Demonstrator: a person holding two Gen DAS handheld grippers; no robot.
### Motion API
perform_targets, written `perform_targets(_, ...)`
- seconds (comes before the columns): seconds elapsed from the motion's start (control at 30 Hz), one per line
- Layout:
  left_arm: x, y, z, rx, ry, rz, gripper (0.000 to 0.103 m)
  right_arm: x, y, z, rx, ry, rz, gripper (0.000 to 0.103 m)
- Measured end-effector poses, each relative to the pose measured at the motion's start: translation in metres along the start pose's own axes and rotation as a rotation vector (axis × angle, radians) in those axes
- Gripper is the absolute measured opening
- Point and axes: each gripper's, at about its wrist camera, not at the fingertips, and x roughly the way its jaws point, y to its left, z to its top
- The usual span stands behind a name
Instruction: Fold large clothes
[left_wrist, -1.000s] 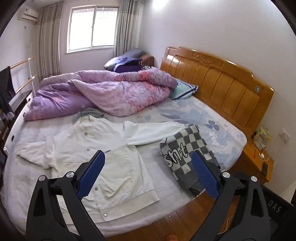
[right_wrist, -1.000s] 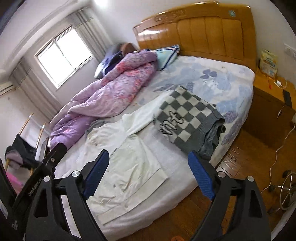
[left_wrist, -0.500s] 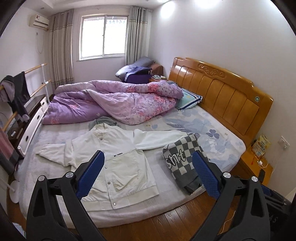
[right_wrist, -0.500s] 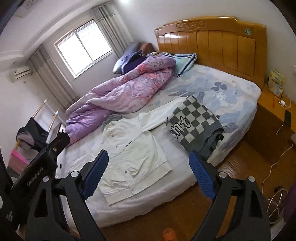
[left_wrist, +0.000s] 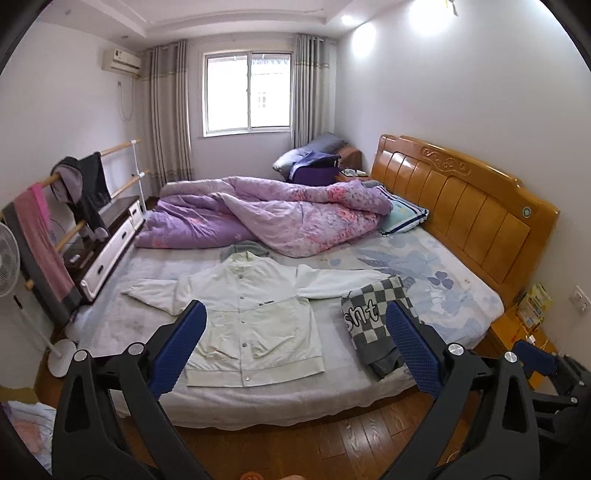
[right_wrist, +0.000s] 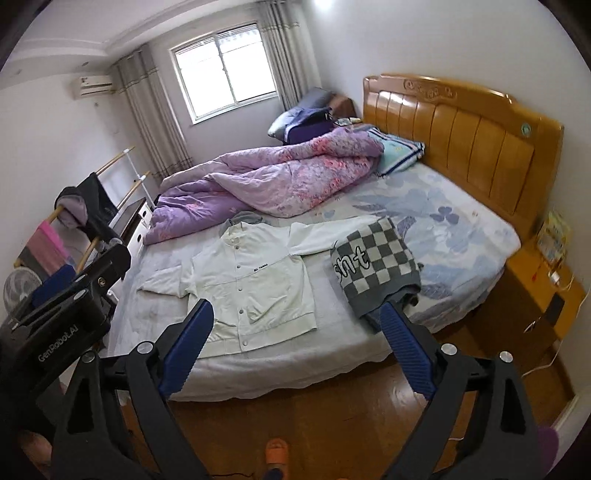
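White jacket (left_wrist: 255, 314) lies spread flat, buttoned, on the near side of the bed (left_wrist: 258, 400), both grippers (left_wrist: 295, 343) (right_wrist: 295, 350) empty with fingers wide apart, well back; best to grasp a sleeve end first.

My jaws: matt black plastic, ribbed blue pads (left_wrist: 177, 347). Headboard (left_wrist: 461, 206): glossy varnished wood. Jacket (left_wrist: 255, 317): soft matt cloth.

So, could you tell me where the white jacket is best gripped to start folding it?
Probably the cuff of the left sleeve of the white jacket, coming from the foot side of the bed. That sleeve lies spread and free, while the other sleeve's end is under the checkered sweater.
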Motion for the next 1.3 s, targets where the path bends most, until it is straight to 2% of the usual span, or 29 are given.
perform_targets(0.23, -0.051, -0.009, 0.015, 0.052, -0.059, 0.038, 0.098, -0.037, 0.011, 0.006, -0.053, -0.035, 0.036, 0.090)
perform_targets(0.53, -0.083, 0.001, 0.029, 0.033, -0.101, 0.029, 0.098, -0.060, 0.033, 0.018, -0.085, -0.077, 0.043, 0.095)
perform_targets(0.97, -0.088, 0.033, 0.045, 0.010, -0.118, 0.088, 0.098, -0.067, 0.044, 0.035, -0.093, -0.120, 0.031, 0.095)
perform_targets(1.3, -0.081, 0.044, 0.050, -0.003, -0.097, 0.077, 0.098, -0.069, 0.055, 0.036, -0.099, -0.136, 0.023, 0.095)
